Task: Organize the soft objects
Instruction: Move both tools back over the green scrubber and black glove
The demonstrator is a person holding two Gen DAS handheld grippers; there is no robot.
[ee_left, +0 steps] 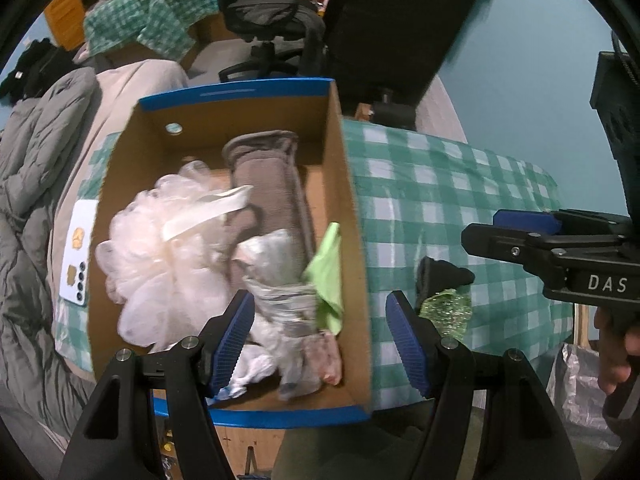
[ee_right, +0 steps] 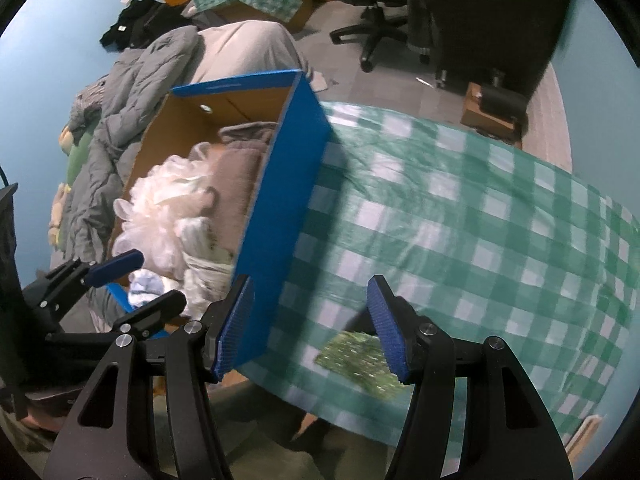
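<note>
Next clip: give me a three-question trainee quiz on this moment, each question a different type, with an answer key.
1. True or false: the white bath pouf lies inside the cardboard box.
2. Multiple choice: the green sparkly scrubber lies A) in the box, B) on the checked tablecloth, C) in a claw.
3. Fill in: the left claw and right claw are both ____.

Key: 1 true; 2 B; 3 open.

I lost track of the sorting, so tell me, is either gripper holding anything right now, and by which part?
Nothing is held. The left gripper is open over the box, and the right gripper is open beside the green sponge.
</note>
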